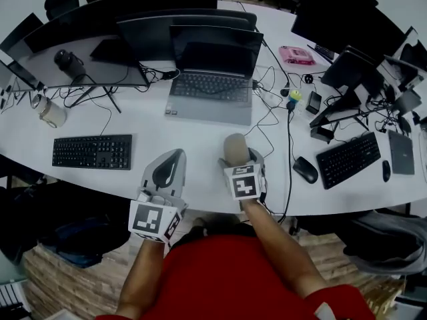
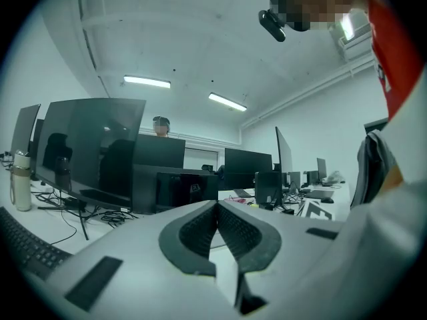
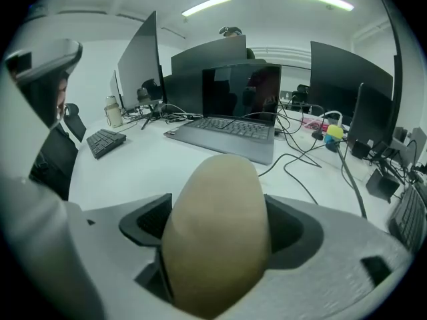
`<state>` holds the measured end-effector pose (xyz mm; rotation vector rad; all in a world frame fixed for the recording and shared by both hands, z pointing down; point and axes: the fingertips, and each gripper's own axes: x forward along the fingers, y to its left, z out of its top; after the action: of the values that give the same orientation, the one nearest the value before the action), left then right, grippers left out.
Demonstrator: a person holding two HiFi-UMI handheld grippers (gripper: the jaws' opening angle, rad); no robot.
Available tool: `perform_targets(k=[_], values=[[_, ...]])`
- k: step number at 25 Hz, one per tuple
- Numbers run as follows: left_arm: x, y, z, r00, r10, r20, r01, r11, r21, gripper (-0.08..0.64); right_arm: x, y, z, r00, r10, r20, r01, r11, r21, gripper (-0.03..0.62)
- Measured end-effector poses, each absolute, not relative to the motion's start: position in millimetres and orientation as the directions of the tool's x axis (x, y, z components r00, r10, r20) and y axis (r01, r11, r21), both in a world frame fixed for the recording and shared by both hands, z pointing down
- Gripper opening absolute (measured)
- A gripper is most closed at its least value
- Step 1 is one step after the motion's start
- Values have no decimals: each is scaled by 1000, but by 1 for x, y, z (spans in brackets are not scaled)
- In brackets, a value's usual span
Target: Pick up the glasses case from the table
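Though the glasses case (image 3: 217,235) was clamped by the right gripper (image 1: 239,160), lifting was judged pending. The left gripper (image 2: 217,212) was closed, empty.

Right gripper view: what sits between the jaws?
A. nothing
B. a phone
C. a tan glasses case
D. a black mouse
C: the tan glasses case fills the gap between the jaws and touches both of them.
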<state>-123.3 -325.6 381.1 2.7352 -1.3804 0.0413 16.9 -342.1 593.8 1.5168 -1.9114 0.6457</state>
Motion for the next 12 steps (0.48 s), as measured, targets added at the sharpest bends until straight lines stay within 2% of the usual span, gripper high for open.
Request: perform_targets(k=[7,12], values=[[-131,-326,381,597,-800,53,-802,-594,66,11,13,-343,593,-178,-675,716,-966,260,5,407],[-129,-323,376,600,-799,40,-800,-597,63,11,16,-341,561,-219,-731,646,-965,261,-32,402]])
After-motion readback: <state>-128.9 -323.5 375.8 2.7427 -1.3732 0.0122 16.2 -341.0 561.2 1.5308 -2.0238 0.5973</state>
